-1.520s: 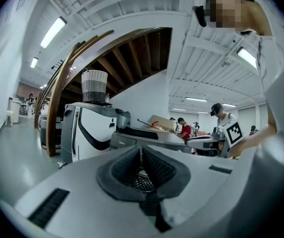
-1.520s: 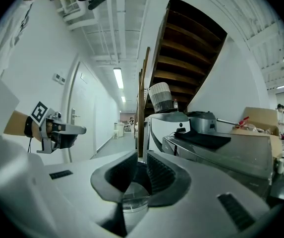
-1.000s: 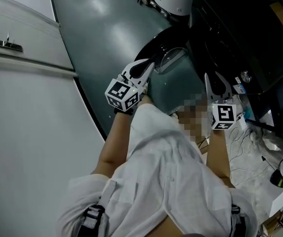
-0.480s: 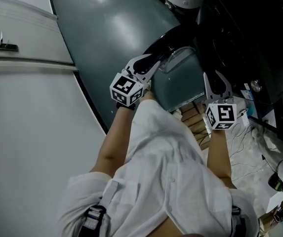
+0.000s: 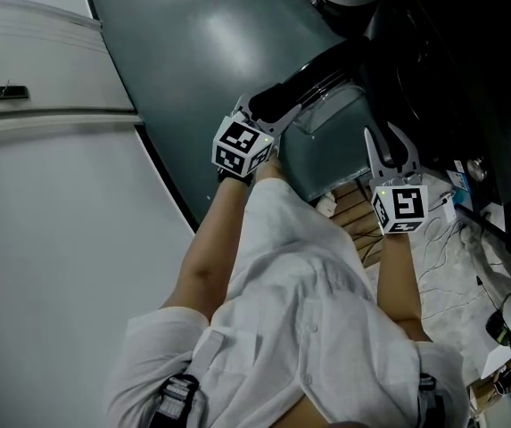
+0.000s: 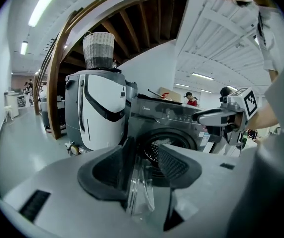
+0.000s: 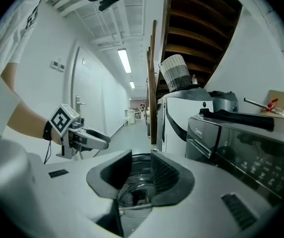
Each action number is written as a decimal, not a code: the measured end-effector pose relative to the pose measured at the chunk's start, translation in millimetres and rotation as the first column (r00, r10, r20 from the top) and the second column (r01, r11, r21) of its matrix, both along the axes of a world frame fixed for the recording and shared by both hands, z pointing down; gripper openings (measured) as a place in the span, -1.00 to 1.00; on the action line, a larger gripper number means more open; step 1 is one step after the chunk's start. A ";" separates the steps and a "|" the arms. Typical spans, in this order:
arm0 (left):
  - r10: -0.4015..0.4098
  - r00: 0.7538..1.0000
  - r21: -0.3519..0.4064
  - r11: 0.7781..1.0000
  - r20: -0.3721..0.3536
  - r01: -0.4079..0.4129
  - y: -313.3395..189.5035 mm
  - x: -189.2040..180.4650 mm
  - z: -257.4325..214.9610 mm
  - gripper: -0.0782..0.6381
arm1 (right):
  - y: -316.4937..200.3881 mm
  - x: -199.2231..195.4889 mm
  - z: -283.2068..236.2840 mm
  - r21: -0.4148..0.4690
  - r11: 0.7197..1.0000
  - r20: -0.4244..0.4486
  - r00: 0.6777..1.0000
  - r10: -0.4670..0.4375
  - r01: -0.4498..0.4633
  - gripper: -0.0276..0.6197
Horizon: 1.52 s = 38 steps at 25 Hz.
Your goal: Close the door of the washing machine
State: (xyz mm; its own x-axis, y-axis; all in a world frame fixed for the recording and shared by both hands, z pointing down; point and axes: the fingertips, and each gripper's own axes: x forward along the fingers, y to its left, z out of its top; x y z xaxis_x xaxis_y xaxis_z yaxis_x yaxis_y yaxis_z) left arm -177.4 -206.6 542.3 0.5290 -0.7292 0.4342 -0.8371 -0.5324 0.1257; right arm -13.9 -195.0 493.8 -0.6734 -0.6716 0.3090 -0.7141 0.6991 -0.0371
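Note:
The dark washing machine [image 5: 456,78] stands at the right of the head view, its round door [image 5: 326,69] swung open, black rim around a clear glass bowl. My left gripper [image 5: 282,110] is at the door's outer edge; its jaws are opening, and in the left gripper view [image 6: 142,155] the door's glass edge [image 6: 141,192] stands between them, pads apart from it. The drum opening [image 6: 154,150] lies straight beyond. My right gripper [image 5: 389,141] hangs beside the door's near side, jaws opening and holding nothing. In the right gripper view [image 7: 141,170] the glass bowl [image 7: 134,195] lies below and beyond the jaws.
A white appliance [image 6: 99,110] with a woven basket [image 6: 98,48] on top stands left of the washer. A white wall and door [image 5: 50,203] fill the head view's left. Cables [image 5: 451,257] and wooden slats [image 5: 353,212] lie on the floor under my right arm.
Both grippers have come lower and closer to the open door. The left gripper's jaws, shut a second ago, have spread apart around the door's edge; the right jaws have widened too.

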 end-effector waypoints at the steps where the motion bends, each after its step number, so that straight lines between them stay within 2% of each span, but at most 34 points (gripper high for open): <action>1: 0.003 1.000 -0.010 1.000 0.006 -0.003 -3.9 -1.4 4.8 -0.16 | -1.4 -2.7 1.8 -0.003 1.000 -0.002 1.000 -0.004 0.004 -0.50; 12: 0.065 0.995 -0.128 0.990 0.077 -0.055 -32.1 -10.3 72.8 -0.03 | -13.2 -18.6 24.5 -0.039 0.999 -0.005 1.000 -0.011 0.011 -0.48; 27: 0.135 0.975 -0.271 0.959 0.176 -0.084 -39.3 -5.0 137.2 -0.02 | -12.3 -17.4 22.1 -0.032 0.999 -0.007 1.000 -0.011 0.011 -0.47; 38: 0.120 0.977 -0.279 0.958 0.176 -0.067 -32.9 1.7 138.8 -0.02 | -1.1 -3.2 11.1 -0.012 1.000 -0.007 1.000 0.015 -0.015 -0.47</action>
State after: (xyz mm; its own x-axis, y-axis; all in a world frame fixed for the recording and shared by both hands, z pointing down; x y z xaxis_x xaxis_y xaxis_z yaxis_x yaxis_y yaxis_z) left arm -175.7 -239.4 681.1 0.4782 -0.5217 0.7065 -0.8074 -0.5777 0.1198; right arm -17.1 -196.1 504.9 -0.6607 -0.6780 0.3221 -0.7251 0.6875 -0.0403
